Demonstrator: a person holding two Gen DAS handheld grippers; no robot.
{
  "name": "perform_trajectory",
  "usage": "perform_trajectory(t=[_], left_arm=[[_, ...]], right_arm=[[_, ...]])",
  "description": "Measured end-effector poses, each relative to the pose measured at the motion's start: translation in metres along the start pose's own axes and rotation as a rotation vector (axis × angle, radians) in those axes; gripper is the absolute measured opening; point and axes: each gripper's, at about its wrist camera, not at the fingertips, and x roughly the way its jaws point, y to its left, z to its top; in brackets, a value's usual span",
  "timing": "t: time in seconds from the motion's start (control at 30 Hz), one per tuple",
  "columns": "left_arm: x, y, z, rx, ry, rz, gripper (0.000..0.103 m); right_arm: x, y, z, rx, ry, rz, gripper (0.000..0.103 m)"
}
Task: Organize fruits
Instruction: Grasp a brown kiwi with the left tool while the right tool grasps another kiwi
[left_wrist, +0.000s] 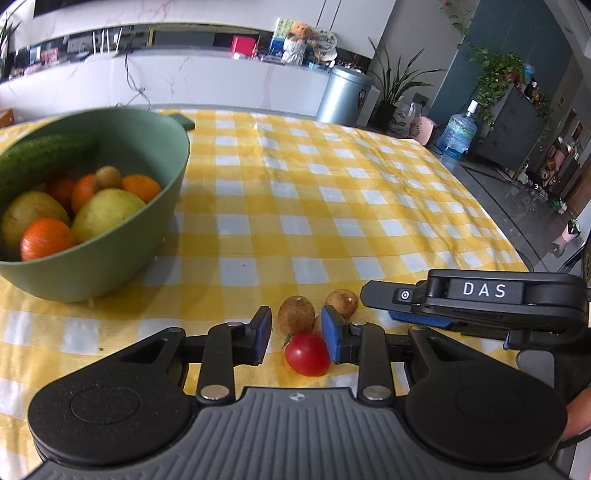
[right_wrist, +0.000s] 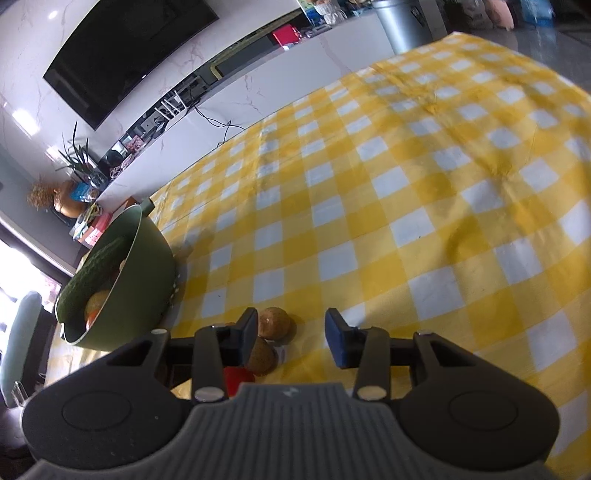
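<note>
On the yellow checked tablecloth (left_wrist: 332, 192), near the green bowl (left_wrist: 162, 221) of fruit: cherry tomato (left_wrist: 307, 354) between the left gripper (left_wrist: 295, 334) fingers, against the right pad, clear of the left; jaws apart, unclamped. Small brown fruits (right_wrist: 273, 323) beside the right gripper (right_wrist: 291, 341) left finger (right_wrist: 248, 338); jaws apart, gripping nothing.

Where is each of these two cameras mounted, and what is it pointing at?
Left wrist: on the left gripper, looking down at a tomato, with the right gripper and a hand's edge showing.
Right wrist: on the right gripper, looking across the tablecloth.
Both show the bowl and small brown fruits.
</note>
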Motion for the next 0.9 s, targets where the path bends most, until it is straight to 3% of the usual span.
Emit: perform_trajectory(t=[0.3,0.6,0.73,0.9], left_arm=[[0.019,0.019,0.004,-0.116,0.041,-0.068,0.036],[0.026,0.022,0.01,-0.136,0.055,-0.09,0.031],[0.026,0.026,0.009,-0.154,0.058,-0.113,0.028],[0.023,0.024,0.007,-0.14,0.05,-0.1,0.027]], right_arm=[[0.018,-0.015,0.005,0.154,0.058,0.08,0.033],[0.022,-0.01,0.005,0.127,0.055,0.086,0.032],[0.023,-0.008,0.004,0.1,0.064,0.073,0.022],[0.024,-0.007,0.004,0.09,0.066,0.074,0.021]])
